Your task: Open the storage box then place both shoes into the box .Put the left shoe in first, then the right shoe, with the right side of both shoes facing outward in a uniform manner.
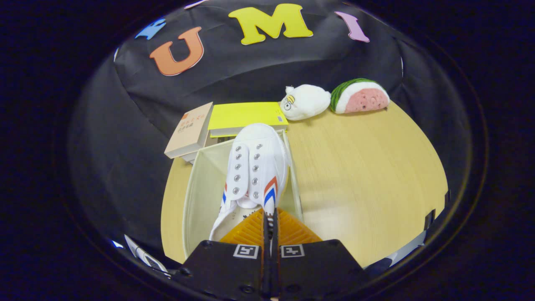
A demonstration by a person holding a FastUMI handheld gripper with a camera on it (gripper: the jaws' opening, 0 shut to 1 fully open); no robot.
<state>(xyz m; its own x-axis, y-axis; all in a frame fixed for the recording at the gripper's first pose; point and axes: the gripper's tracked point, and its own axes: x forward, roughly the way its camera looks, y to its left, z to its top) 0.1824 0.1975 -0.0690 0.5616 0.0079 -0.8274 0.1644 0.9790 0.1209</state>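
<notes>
— Two books lie at the far left of the worktop [359, 167], do we agree? A tan book [189, 131] and a yellow book [246, 117] beside it.

— We do. Just ahead of them we see the open storage box [200, 196], and a white shoe [255, 171] hangs over it, its heel collar pinched between our nearly closed fingers [271, 219].

— Further right?

— We see a white plush toy [305, 102], then a watermelon plush [361, 96].

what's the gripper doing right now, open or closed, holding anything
Gripper: closed, pinching the side of the white shoe near its heel, holding it over the open storage box.
</notes>
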